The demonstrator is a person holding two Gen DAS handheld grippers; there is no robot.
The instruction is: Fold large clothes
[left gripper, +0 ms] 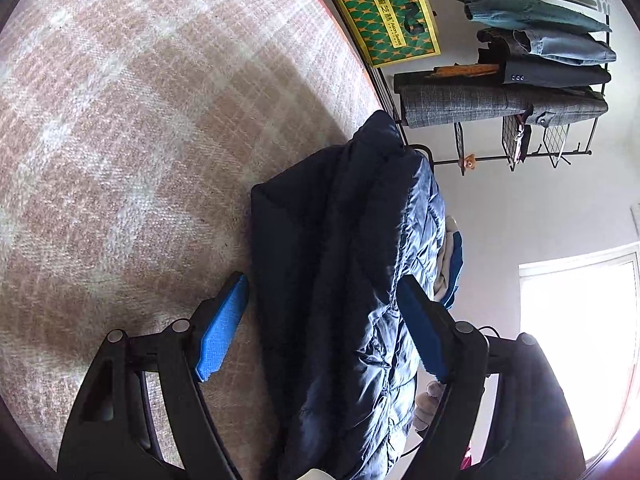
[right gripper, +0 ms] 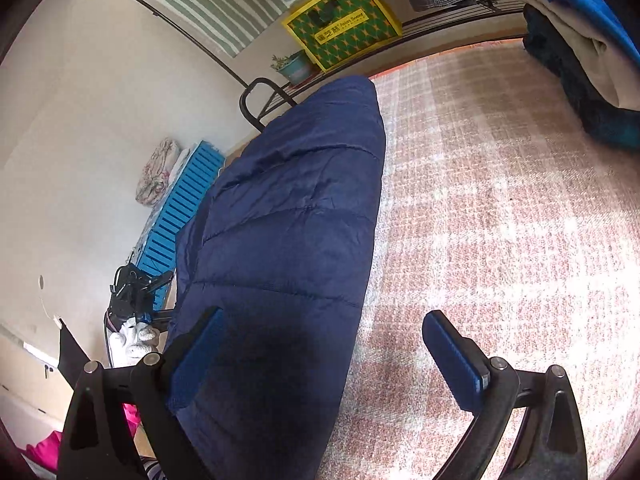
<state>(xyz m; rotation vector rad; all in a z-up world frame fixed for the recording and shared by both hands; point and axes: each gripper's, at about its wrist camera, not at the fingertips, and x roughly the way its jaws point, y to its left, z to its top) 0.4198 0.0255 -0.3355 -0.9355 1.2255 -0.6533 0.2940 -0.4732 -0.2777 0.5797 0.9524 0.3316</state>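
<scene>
Left gripper points down at a slant over the bed, rolled so that the room leans sideways in its view. Its jaws stand well apart and released: one bright blue ridged pad hangs over bare blanket at 8 o'clock, clear of the cloth, while the other lies against or just beside the shiny quilted edge of the navy puffer jacket at 4 o'clock; whether it touches I cannot tell. That jacket lies folded into a long, puffy bundle running from 6 o'clock toward the middle, matte on one side and glossy with stitched channels on the other. Under it spreads a coarse woven plaid blanket in dusty pink and white. At 1 o'clock a black wire rack carries stacked folded clothes, beside a yellow and green patterned box.

Right gripper also tilts downward, jaws spread very wide and holding nothing. Its dark blue pad at 7 o'clock overlaps the jacket's edge; the other pad at 5 o'clock hovers over the blanket. A pile of folded clothes sits at 2 o'clock.
</scene>
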